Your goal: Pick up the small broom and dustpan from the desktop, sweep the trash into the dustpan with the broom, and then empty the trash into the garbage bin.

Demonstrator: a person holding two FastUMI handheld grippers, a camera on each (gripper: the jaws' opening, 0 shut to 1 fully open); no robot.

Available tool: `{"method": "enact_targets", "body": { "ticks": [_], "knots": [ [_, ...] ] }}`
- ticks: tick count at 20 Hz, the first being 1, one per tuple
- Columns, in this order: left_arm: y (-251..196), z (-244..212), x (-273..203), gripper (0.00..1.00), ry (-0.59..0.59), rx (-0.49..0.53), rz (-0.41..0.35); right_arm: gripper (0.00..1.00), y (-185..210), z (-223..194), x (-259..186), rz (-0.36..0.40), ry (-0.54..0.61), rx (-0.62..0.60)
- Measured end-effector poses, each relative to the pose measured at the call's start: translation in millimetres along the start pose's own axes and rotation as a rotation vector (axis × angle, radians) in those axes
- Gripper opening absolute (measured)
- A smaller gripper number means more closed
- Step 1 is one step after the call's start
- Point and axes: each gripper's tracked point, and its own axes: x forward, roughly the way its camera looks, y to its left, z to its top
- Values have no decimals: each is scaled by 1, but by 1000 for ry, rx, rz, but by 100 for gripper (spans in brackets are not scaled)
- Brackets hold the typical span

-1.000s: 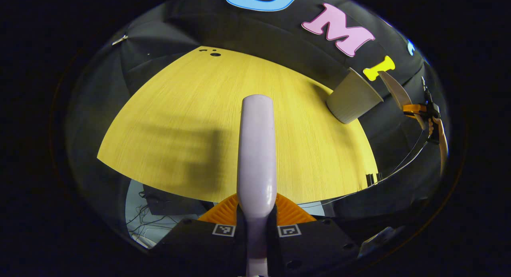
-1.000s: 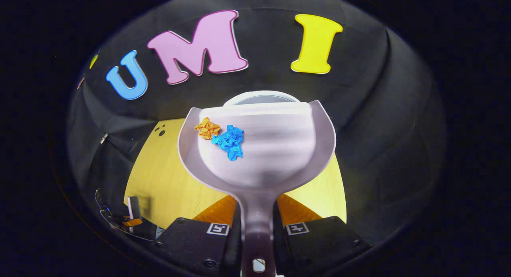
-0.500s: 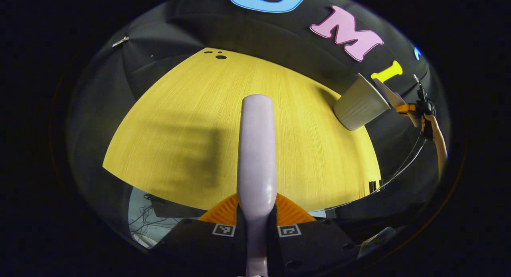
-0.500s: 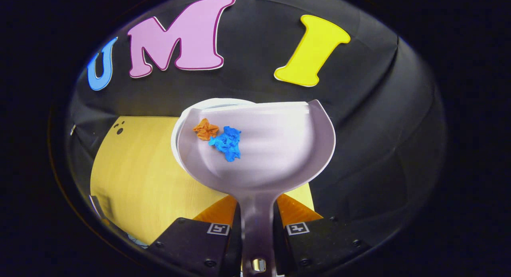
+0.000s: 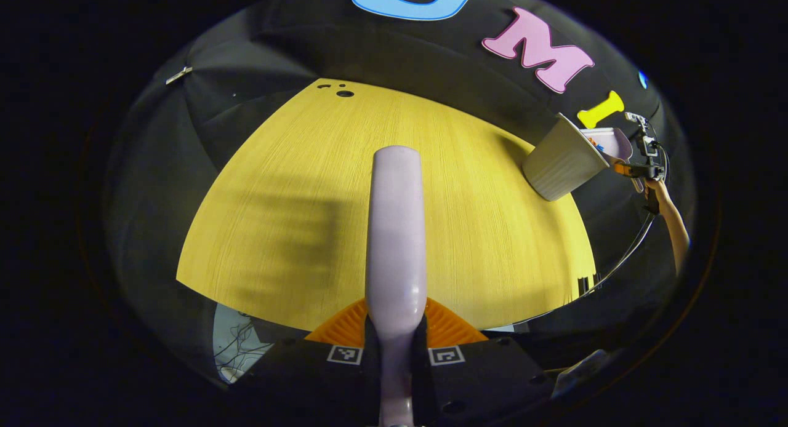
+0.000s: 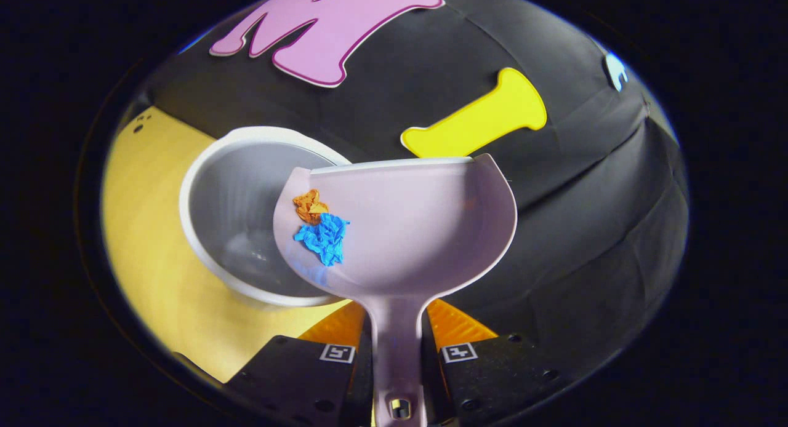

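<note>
In the right gripper view my right gripper (image 6: 397, 353) is shut on the handle of the pale lilac dustpan (image 6: 418, 230). An orange paper scrap (image 6: 309, 205) and a blue paper scrap (image 6: 323, 237) lie against the pan's left wall, which hangs over the rim of the white garbage bin (image 6: 234, 224). In the left gripper view my left gripper (image 5: 394, 353) is shut on the pale broom handle (image 5: 395, 230), held above the yellow desktop (image 5: 295, 199). Far right in that view, the bin (image 5: 561, 164), the tilted dustpan (image 5: 609, 141) and the right gripper (image 5: 640, 162) appear small.
The bin stands at the desktop's far right corner, close to the black cloth wall. A person's forearm (image 5: 672, 221) holds the right gripper. Small dark holes (image 5: 343, 93) mark the desktop's far left corner. Cables (image 5: 246, 347) hang below the near edge.
The dustpan has rolled to its left over the bin, and the two scraps have slid down toward its left wall. The bin's inside has come into sight. The broom handle has barely moved.
</note>
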Motion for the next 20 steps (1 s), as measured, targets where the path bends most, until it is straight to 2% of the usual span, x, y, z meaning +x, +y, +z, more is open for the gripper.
{"method": "enact_targets", "body": {
  "ticks": [2,4,5,6,8,13,17,18,19,20],
  "knots": [
    [-1,1,0,24,5,7,-2,40,-7,6,0,-59,-28,-65],
    [-3,1,1,25,10,13,-2,32,-11,8,1,-93,-43,-115],
    [-3,1,2,25,12,14,-3,36,-14,9,1,-105,-47,-139],
    [-4,0,2,25,14,12,-4,32,-13,10,1,-107,-53,-161],
    [-4,-2,2,25,18,9,-5,36,-15,9,2,-106,-57,-218],
    [-1,-6,1,25,21,-14,4,36,-21,18,0,-175,-120,-372],
    [0,-10,0,24,29,-16,10,36,-20,25,4,-220,-158,-531],
    [-1,-13,0,25,33,-15,10,31,-20,26,5,-230,-166,-577],
    [-1,-13,0,25,36,-11,12,36,-19,27,4,-238,-182,-625],
    [-1,-14,-1,24,40,-7,14,36,-19,28,3,-243,-194,-676]
  ]
}}
